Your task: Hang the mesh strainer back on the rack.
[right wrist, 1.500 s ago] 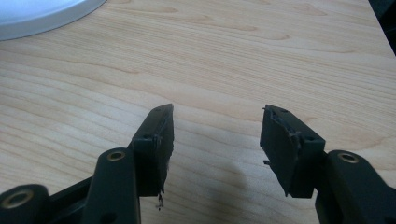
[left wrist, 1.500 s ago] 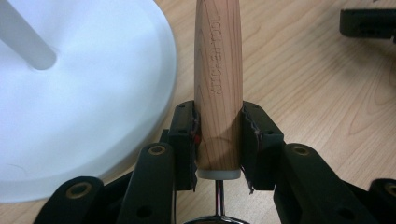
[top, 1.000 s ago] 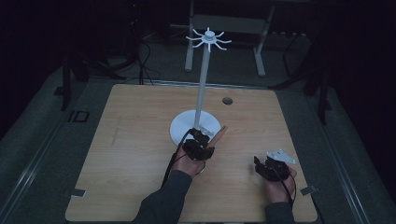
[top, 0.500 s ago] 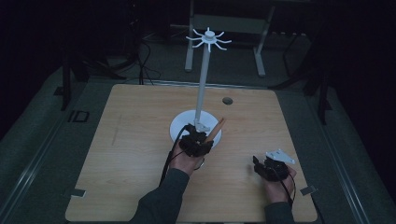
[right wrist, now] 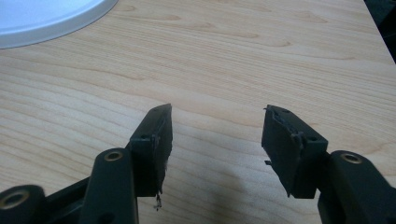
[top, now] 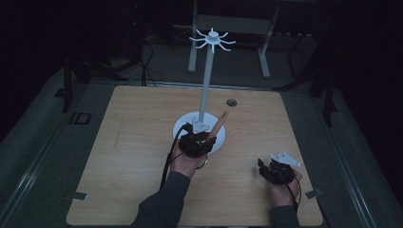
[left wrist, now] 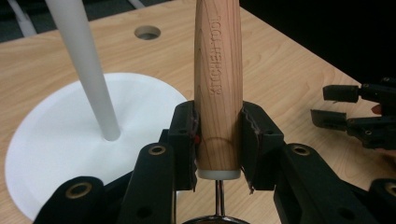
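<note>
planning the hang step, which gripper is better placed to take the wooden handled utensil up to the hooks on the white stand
Left. The left gripper is already shut on the wooden handle, right beside the stand's pole. The right gripper is open and empty over bare table, farther from the stand.

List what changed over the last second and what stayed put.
The left gripper, shut on the wooden handle, edged slightly forward toward the white stand, the handle tilting with it. Nothing was picked up or released. The right gripper stayed open over the table.
</note>
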`<state>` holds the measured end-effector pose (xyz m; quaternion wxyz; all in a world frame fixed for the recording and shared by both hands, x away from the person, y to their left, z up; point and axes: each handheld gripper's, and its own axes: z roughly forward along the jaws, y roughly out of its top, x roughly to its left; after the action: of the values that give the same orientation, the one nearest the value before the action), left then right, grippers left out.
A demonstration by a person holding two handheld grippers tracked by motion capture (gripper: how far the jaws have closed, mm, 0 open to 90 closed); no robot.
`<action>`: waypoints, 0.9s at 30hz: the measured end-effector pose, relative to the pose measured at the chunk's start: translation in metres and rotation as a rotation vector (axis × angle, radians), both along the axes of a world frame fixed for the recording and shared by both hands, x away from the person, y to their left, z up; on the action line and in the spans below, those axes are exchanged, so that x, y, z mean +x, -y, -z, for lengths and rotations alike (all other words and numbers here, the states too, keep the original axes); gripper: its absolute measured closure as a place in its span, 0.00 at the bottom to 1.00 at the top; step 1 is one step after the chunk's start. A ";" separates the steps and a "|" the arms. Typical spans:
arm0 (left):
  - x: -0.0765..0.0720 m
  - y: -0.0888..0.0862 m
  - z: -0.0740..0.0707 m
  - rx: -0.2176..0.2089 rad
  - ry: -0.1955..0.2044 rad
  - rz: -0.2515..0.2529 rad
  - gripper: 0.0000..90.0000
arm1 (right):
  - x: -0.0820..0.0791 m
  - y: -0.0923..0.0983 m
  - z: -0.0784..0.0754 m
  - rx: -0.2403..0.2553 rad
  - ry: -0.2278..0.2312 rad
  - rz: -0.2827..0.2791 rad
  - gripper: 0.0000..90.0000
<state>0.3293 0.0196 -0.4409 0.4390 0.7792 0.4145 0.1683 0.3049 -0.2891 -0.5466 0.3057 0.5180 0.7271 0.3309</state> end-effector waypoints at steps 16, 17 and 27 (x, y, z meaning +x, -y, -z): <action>-0.005 -0.012 -0.015 -0.072 0.083 -0.055 0.76 | 0.000 0.000 0.000 -0.002 0.002 0.002 0.47; -0.005 -0.013 -0.017 -0.075 0.088 -0.058 0.76 | 0.000 0.000 0.000 -0.001 0.001 0.003 0.47; -0.006 -0.019 -0.031 -0.112 0.136 -0.076 0.76 | 0.000 0.001 0.000 0.004 0.001 0.004 0.47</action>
<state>0.3232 0.0381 -0.4095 0.5023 0.7240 0.4218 0.2137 0.3046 -0.2897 -0.5468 0.3057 0.5200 0.7253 0.3318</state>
